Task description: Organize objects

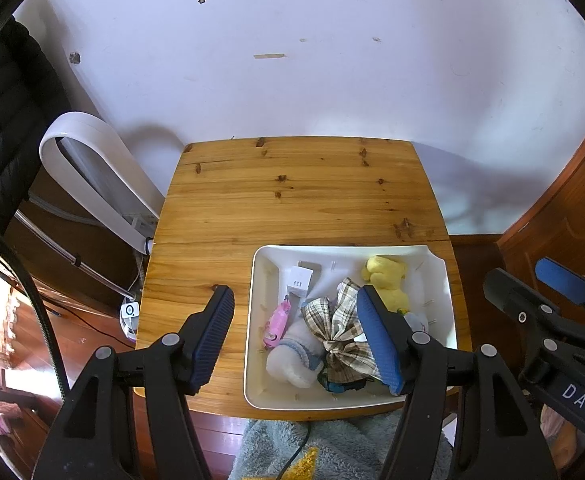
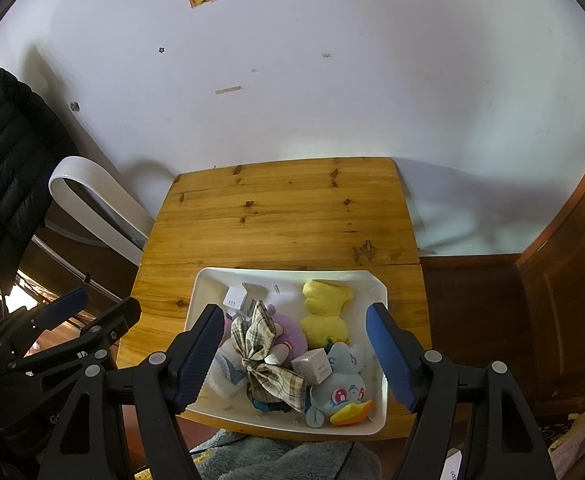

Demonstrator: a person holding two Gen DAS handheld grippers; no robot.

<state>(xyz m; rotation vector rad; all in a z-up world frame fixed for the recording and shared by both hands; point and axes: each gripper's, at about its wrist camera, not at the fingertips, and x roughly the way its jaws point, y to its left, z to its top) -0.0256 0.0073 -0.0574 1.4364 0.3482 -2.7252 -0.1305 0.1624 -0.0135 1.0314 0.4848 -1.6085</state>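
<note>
Right wrist view: right gripper [image 2: 294, 356] and left gripper [image 1: 296, 336] gape empty above the tray [image 2: 208, 280] at lower centre; best to drop straight onto the plaid bow [image 2: 264, 360].

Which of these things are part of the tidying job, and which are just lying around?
Job: white plastic bin; yellow plush toy; plaid fabric bow; blue plush duck; small white box.
Lying about: black padded jacket; grey fluffy rug.

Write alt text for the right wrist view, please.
The open right gripper hovers over a white tray on a wooden table, holding a plaid bow, yellow plush, blue duck-billed plush and small white box. The left gripper is at lower left.
</note>
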